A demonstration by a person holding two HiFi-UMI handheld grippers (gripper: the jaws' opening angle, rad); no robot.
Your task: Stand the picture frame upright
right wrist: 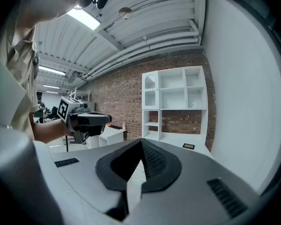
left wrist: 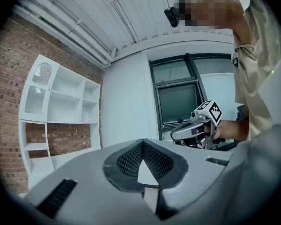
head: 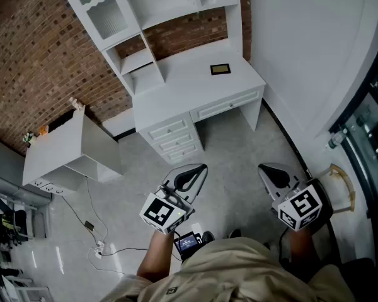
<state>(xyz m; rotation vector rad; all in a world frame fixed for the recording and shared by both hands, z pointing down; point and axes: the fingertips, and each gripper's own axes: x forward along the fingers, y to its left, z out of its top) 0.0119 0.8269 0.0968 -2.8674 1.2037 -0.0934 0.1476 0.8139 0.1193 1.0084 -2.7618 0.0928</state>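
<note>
head view: picture frame [head: 220, 69] lies flat, face up, on the white desk [head: 176, 87], in the right part of the top, nearer the right edge than the left and clear of the front edge. nothing touches it. left gripper [head: 198, 168] and right gripper [head: 269, 170] are both held low over the floor [head: 233, 143], well apart from the desk and pointing roughly toward it.

left gripper view: jaws closed tight on each other, nothing between the pads. shelf unit [left wrist: 61, 107] shows at the left against brick, and the right gripper shows across at the right. the frame is not in this view.

right gripper view: jaws closed together, empty. beyond the tips the frame [right wrist: 188, 146] shows as a small dark flat slab on the desk top below the shelves, close to the white wall [right wrist: 239, 102]. left gripper [right wrist: 91, 119] is off to the left.

progress, as judged: nothing done yet. the frame is untouched and lying down. left to do: the approach to the desk, opening a jaw pair, gripping or lifting an edge, tipping the frame up and leaving it standing.
</note>
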